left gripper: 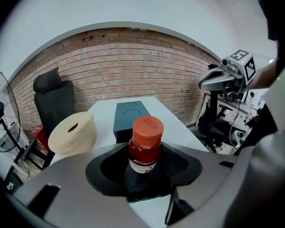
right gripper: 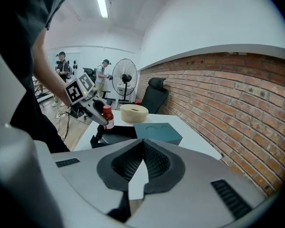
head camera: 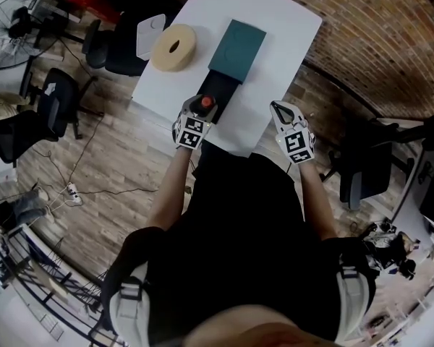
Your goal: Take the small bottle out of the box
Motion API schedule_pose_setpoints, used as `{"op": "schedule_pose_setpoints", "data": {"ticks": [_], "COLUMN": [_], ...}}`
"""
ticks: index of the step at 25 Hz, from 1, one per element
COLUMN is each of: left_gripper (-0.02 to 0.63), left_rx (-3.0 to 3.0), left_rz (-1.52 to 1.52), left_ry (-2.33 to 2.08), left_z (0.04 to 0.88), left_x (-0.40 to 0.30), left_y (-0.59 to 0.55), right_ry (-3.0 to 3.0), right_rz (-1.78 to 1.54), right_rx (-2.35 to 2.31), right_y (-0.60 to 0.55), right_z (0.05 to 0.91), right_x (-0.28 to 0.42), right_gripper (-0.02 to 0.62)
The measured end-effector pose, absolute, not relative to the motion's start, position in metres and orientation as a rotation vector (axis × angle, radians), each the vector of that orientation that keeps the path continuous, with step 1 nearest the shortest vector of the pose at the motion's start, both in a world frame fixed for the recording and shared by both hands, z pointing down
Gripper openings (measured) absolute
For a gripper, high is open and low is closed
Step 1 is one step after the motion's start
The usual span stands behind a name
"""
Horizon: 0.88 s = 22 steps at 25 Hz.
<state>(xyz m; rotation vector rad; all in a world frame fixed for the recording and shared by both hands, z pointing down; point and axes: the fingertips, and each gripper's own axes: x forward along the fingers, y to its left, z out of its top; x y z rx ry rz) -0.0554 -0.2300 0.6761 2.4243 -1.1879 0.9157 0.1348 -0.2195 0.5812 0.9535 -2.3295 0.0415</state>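
Note:
The small bottle (head camera: 207,103), red with an orange-red cap, sits between the jaws of my left gripper (head camera: 204,107), which is shut on it. In the left gripper view the bottle (left gripper: 145,144) stands upright in the left gripper (left gripper: 145,161), just above the open black box (left gripper: 143,186). The right gripper view shows the bottle (right gripper: 107,117) held over the black box (right gripper: 115,135). Beyond the box (head camera: 220,89) lies its teal lid (head camera: 236,49). My right gripper (head camera: 281,110) hovers at the table's near right edge, its jaws together with nothing in them (right gripper: 143,148).
A cream spool (head camera: 174,47) lies on the white table (head camera: 286,27) left of the lid, beside a flat white piece (head camera: 150,32). Office chairs (head camera: 58,100) and a fan (head camera: 18,27) stand left of the table. A brick wall runs behind.

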Motion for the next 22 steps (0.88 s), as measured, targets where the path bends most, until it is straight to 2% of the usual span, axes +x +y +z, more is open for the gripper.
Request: {"op": "schedule_pose_setpoints", "data": {"ticks": [22], "left_gripper": [0.221], "left_rx": [2.493], "left_rz": [0.832], "left_ry": [-1.236], "left_z": [0.6], "left_x": [-0.037], "left_y": [-0.22], "right_ry": [-2.402], "right_rz": [0.069], "right_rx": [0.95], "right_y": [-0.221], "right_z": [0.592], "right_x": [0.141], "right_gripper": [-0.002]}}
